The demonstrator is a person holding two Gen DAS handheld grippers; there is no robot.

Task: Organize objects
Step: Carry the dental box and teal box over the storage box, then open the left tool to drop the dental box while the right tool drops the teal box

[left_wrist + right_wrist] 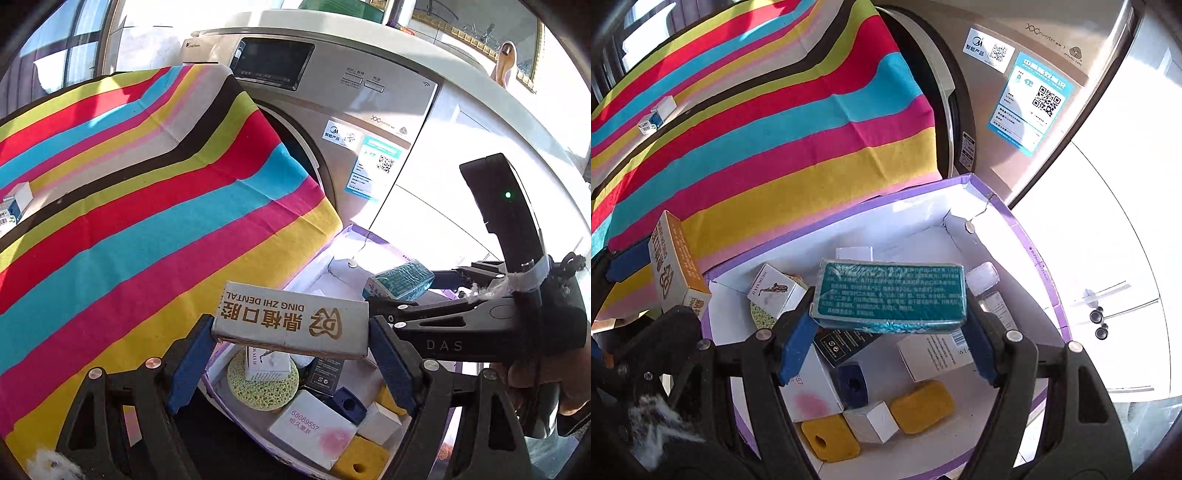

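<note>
My left gripper [291, 347] is shut on a grey dental box [291, 320] with gold print, held above the left edge of a purple-rimmed white box [1039, 266]. The dental box also shows at the left of the right wrist view [677, 269]. My right gripper [888, 332] is shut on a teal wrapped packet [890, 295], held over the open box; it also shows in the left wrist view [400, 280]. Inside the box lie several small cartons, yellow sponges [921, 406], a dark blue block [852, 384] and a round green sponge [262, 384].
A striped cloth [147, 206] covers the table to the left, with a small white-and-blue box [657, 116] on it at the far side. A silver washing machine [351, 99] stands behind the open box. A white cabinet door [1108, 240] is to the right.
</note>
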